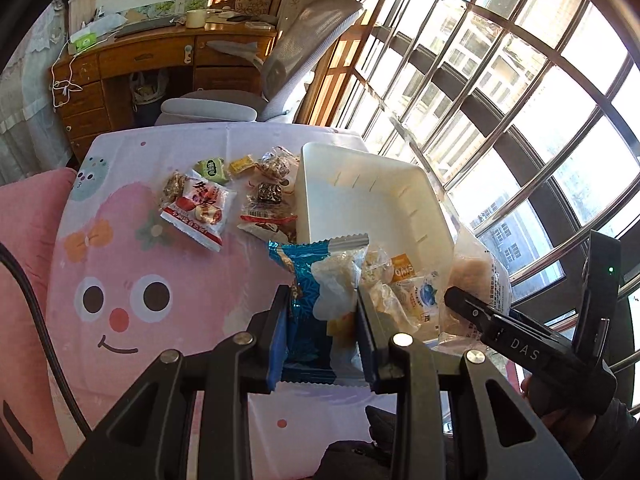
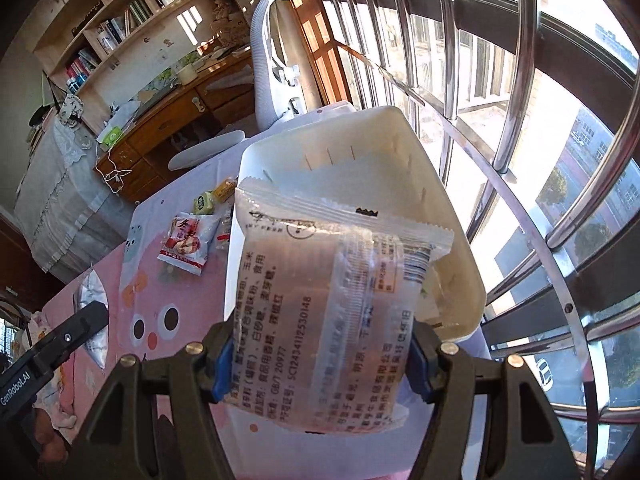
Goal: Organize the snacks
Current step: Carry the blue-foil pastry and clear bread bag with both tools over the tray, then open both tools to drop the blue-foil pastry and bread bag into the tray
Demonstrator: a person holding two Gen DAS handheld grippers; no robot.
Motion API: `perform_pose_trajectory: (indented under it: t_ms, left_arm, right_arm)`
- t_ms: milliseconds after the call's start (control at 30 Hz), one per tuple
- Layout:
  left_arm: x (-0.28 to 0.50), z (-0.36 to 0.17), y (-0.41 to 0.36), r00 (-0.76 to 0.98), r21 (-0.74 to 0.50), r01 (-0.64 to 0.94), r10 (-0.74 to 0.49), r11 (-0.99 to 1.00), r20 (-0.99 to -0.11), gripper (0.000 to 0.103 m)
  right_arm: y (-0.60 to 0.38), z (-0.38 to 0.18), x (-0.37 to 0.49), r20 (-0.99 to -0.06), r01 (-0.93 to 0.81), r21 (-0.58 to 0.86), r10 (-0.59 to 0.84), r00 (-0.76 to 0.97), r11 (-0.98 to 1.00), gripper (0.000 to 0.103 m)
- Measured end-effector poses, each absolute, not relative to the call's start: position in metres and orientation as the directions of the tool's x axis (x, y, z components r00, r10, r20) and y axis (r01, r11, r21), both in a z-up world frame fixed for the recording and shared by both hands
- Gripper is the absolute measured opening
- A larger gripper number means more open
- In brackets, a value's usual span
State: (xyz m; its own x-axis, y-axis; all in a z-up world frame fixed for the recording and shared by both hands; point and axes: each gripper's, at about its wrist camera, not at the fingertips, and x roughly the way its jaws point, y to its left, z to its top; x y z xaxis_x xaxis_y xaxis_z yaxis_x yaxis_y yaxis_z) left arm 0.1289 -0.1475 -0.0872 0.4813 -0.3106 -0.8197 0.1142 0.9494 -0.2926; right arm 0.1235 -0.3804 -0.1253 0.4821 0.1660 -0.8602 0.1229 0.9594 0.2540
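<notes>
A white plastic bin [image 1: 360, 196] stands on the pink cartoon tablecloth [image 1: 120, 264] by the window; several wrapped snacks [image 1: 396, 284] lie in its near end. My left gripper [image 1: 322, 316] is shut on a blue snack packet [image 1: 308, 292] at the bin's near left edge. My right gripper [image 2: 320, 352] is shut on a clear printed snack packet [image 2: 332, 312], held above the bin [image 2: 452, 240]; this packet also shows in the left wrist view [image 1: 476, 280]. Loose snacks lie left of the bin: a red-and-white packet [image 1: 200, 208], a green one [image 1: 212, 170], several brown ones [image 1: 272, 184].
A grey office chair [image 1: 280, 60] and a wooden desk [image 1: 152, 68] stand behind the table. Window bars [image 1: 500, 100] run close along the bin's right side. A pink cushion [image 1: 24, 240] is at the table's left. Bookshelves [image 2: 132, 16] line the far wall.
</notes>
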Motion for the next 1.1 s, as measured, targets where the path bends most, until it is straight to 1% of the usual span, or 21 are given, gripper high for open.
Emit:
perform_pose_trajectory:
  t_ms: [100, 433, 567, 600, 667, 700, 733, 767, 833, 867, 1100]
  left_arm:
    - [0.137, -0.093, -0.167, 0.48, -0.275, 0.092, -0.285, 0.957, -0.83, 0.029]
    - [0.161, -0.104, -0.21, 0.49, -0.327, 0.069, -0.317, 0.943, -0.812, 0.029]
    - [0.169, -0.105, -0.222, 0.496, -0.325, 0.074, -0.318, 0.943, -0.808, 0.029]
    - [0.171, -0.105, -0.224, 0.495, -0.324, 0.072, -0.316, 0.943, -0.809, 0.031]
    - [0.175, -0.106, -0.226, 0.495, -0.314, 0.06, -0.301, 0.947, -0.815, 0.046]
    - [0.175, -0.107, -0.225, 0.497, -0.311, 0.05, -0.293, 0.949, -0.817, 0.063]
    - [0.176, -0.107, -0.223, 0.501, -0.308, 0.038, -0.285, 0.951, -0.817, 0.072]
    - [0.176, -0.106, -0.221, 0.505, -0.306, 0.03, -0.279, 0.952, -0.817, 0.073]
    - [0.176, -0.106, -0.218, 0.507, -0.299, 0.016, -0.266, 0.954, -0.82, 0.077]
    - [0.176, -0.107, -0.216, 0.506, -0.295, 0.006, -0.258, 0.955, -0.823, 0.079]
    - [0.172, -0.11, -0.208, 0.494, -0.289, -0.027, -0.238, 0.957, -0.836, 0.08]
  right_arm:
    - [-0.394, -0.125, 0.136, -0.86, 0.085, 0.239, 0.171, 0.482, 0.967, 0.067]
    - [-0.428, -0.126, 0.164, -0.858, -0.011, 0.196, 0.177, 0.481, 0.981, 0.068]
    - [-0.435, -0.126, 0.171, -0.853, -0.033, 0.203, 0.193, 0.484, 0.979, 0.068]
    - [-0.436, -0.126, 0.173, -0.852, -0.035, 0.205, 0.196, 0.485, 0.978, 0.068]
    - [-0.439, -0.127, 0.176, -0.85, -0.037, 0.205, 0.197, 0.488, 0.978, 0.068]
    - [-0.44, -0.129, 0.178, -0.853, -0.037, 0.204, 0.196, 0.484, 0.978, 0.068]
    - [-0.44, -0.13, 0.178, -0.856, -0.035, 0.206, 0.198, 0.478, 0.978, 0.07]
    - [-0.44, -0.133, 0.18, -0.86, -0.03, 0.21, 0.199, 0.47, 0.977, 0.071]
    - [-0.441, -0.137, 0.184, -0.869, -0.019, 0.217, 0.202, 0.452, 0.976, 0.076]
    - [-0.443, -0.138, 0.185, -0.87, -0.014, 0.223, 0.205, 0.448, 0.975, 0.076]
    - [-0.44, -0.137, 0.182, -0.863, -0.019, 0.234, 0.217, 0.457, 0.972, 0.076]
